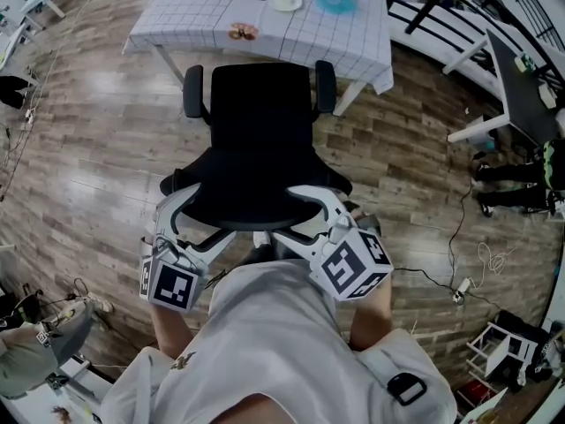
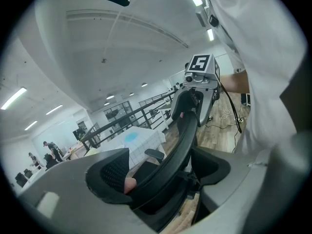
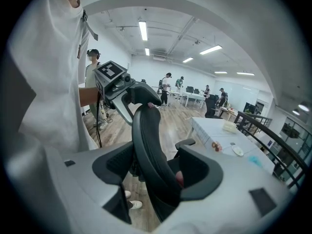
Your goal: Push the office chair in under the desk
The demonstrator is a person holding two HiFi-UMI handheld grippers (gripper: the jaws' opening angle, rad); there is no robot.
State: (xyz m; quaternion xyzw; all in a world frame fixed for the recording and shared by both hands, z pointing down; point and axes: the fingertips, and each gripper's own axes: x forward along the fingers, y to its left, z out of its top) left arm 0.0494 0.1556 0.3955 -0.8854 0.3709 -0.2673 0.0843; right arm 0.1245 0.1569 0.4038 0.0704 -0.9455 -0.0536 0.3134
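A black office chair [image 1: 260, 113] stands facing a desk with a white grid cloth [image 1: 203, 11]; its seat front is just at the desk edge. The backrest's top edge [image 1: 256, 188] is toward me. My left gripper [image 1: 196, 223] and right gripper [image 1: 311, 215] each straddle that edge, left and right of its middle. In the left gripper view the backrest [image 2: 183, 135] runs between the jaws of the left gripper [image 2: 163, 172], close to one jaw with a gap at the other. It is the same for the backrest [image 3: 146, 145] and right gripper [image 3: 156, 172] in the right gripper view.
On the desk lie a white plate [image 1: 285, 2], a blue disc [image 1: 336, 0] and a small brown item [image 1: 242, 32]. Cables [image 1: 459, 237] trail over the wooden floor at right, near another desk [image 1: 521, 87] and a person's legs [image 1: 516, 188]. Clutter sits at lower left.
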